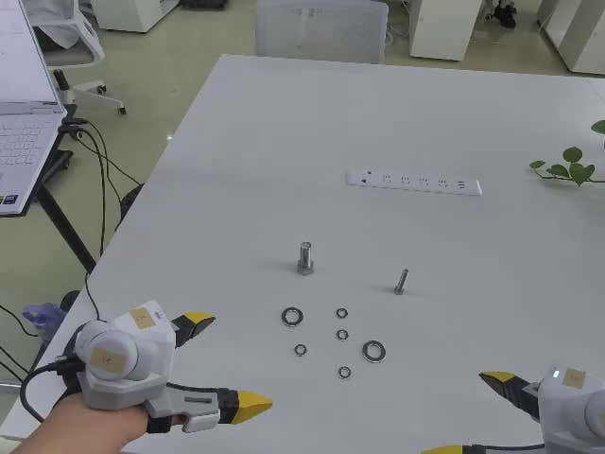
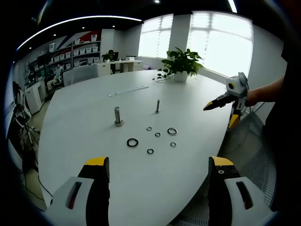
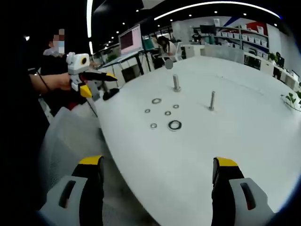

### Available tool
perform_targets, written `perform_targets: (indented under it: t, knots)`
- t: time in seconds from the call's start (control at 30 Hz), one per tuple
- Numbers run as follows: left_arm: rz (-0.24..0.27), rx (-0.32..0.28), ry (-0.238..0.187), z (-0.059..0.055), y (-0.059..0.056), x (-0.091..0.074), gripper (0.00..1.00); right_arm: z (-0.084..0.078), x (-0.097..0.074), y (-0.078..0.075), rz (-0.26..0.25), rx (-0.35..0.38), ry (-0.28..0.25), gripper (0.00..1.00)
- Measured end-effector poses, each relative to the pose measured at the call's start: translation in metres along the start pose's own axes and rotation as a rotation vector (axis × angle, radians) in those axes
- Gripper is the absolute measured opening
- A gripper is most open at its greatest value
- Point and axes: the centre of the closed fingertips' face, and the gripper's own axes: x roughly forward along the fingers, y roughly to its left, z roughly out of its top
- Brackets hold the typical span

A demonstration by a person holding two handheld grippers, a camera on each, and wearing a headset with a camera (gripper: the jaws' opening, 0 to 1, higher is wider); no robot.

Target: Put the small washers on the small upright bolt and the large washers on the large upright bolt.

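Left fingers: your left gripper (image 1: pixel 227 364) hangs over the counter's (image 1: pixel 284 142) near-left edge, fingers (image 1: pixel 251 406) spread wide, pinching nothing.
Left large washer (image 1: pixel 292 316): flat on the counter, ahead and to the right of your left fingers. It is the piece nearest to them.
Large bolt (image 1: pixel 305 257): just beyond that washer, standing on its head, long axis vertical, shank pointing up.
Small washers (image 1: pixel 342 334): four of them, flat and apart from one another in a loose cluster between the two large washers, holes facing up.
Small bolt (image 1: pixel 401 282): right of the large bolt and well apart from it, also on its head with the shank up.
Right large washer (image 1: pixel 374 352): flat at the cluster's right side, ahead and to the left of your right fingers.
Right fingers: your right gripper (image 1: pixel 468 416) sits at the near-right edge, fingers (image 1: pixel 495 381) spread, empty.
Key relation: all six washers lie between your grippers and nearer to you than the bolts. I judge that each needs lifting off the flat, carrying away from you, and lowering level over a vertical shank. Your left is nearer the large bolt, your right the small one.
Progress: no washer looks threaded yet.
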Motion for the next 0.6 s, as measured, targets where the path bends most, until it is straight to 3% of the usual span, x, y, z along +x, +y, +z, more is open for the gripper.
perform_targets:
  t: [0.6]
  knots:
    - [0.0,-0.005,0.002,-0.0046,-0.0021,-0.0006,0.87,-0.0002,0.0016,0.0025,0.001,0.005,0.0,0.97]
